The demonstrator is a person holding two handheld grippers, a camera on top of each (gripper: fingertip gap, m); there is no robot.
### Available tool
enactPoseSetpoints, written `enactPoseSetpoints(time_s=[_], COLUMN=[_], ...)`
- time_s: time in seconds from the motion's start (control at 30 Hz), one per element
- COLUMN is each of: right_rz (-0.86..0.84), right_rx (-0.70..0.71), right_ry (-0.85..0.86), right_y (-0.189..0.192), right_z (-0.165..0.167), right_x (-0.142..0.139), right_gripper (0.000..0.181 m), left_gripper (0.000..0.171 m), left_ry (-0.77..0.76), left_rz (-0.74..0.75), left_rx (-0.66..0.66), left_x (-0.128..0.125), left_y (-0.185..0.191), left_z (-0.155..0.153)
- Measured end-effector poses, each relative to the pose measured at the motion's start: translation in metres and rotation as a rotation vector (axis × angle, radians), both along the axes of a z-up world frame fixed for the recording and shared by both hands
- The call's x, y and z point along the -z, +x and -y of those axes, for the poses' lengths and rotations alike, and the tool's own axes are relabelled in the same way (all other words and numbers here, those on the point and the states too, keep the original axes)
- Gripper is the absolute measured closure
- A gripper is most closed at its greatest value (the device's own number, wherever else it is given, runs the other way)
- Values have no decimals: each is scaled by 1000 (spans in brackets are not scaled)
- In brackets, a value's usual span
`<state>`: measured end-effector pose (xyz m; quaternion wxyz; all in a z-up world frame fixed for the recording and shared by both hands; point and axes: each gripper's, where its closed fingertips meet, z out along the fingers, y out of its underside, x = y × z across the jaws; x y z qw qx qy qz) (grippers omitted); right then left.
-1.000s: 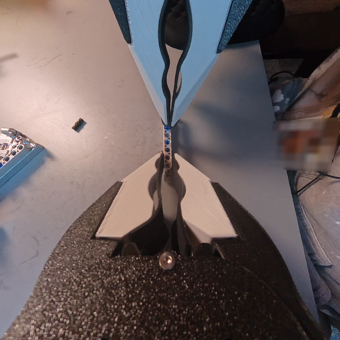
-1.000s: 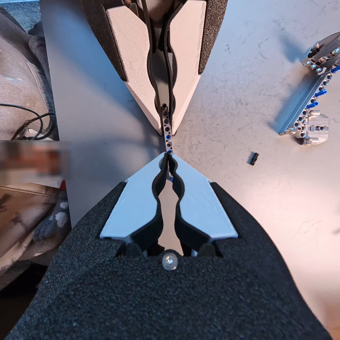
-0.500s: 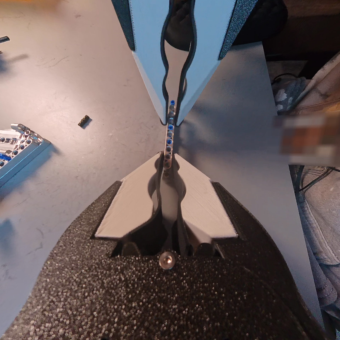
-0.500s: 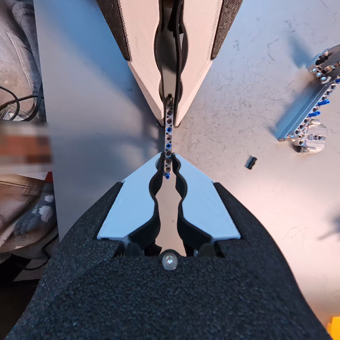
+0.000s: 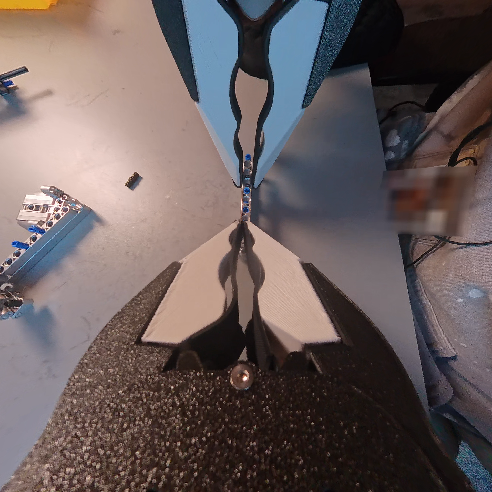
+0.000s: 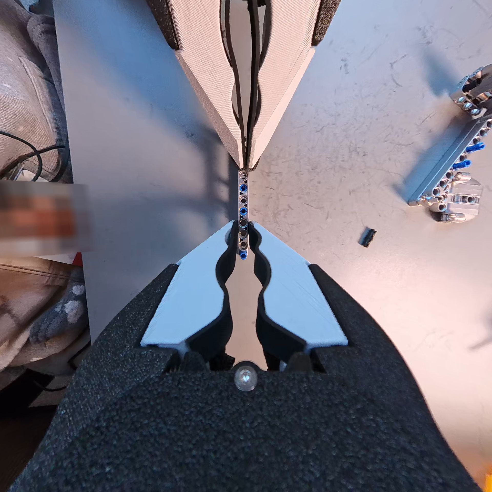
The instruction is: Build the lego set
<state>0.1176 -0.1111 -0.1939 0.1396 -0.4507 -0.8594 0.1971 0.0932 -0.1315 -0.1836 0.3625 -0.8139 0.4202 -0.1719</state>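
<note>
A thin grey beam (image 5: 246,198) with a row of holes and blue pins hangs between my two grippers above the grey table (image 5: 106,119). My right gripper (image 6: 242,223), with light blue fingers, is shut on one end of the beam (image 6: 242,210); it shows at the top of the left wrist view (image 5: 246,183). My left gripper (image 5: 243,222), with beige fingers, is shut with its tips together. The beam's other end sits right at those tips, also seen in the right wrist view (image 6: 246,168).
A grey beam assembly (image 5: 48,221) with blue pins lies on the table, also in the right wrist view (image 6: 452,181). A small black pin (image 5: 132,180) lies nearby (image 6: 367,236). The table edge (image 5: 383,170) borders a person's clothing and cables (image 5: 452,292). My hands' fingertips stand some 4 centimetres from each other.
The beam has slid out of my left gripper's fingers until only its end reaches their tips. The left fingers have closed together. The right gripper keeps its hold, and the grippers are slightly farther apart.
</note>
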Motion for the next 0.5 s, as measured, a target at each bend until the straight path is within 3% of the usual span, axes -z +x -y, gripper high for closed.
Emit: enactPoseSetpoints(time_s=[0.43,0.5], right_rz=[-28,-68], right_rx=[16,7], right_ry=[-13,-5], right_y=[2,4], right_z=[1,0], right_x=[9,0], right_gripper=[176,169], left_gripper=[171,171], left_ry=[-50,-55], left_rz=[-68,-84], left_rx=[45,48], left_x=[3,4], left_y=[3,3], left_z=[-1,-1])
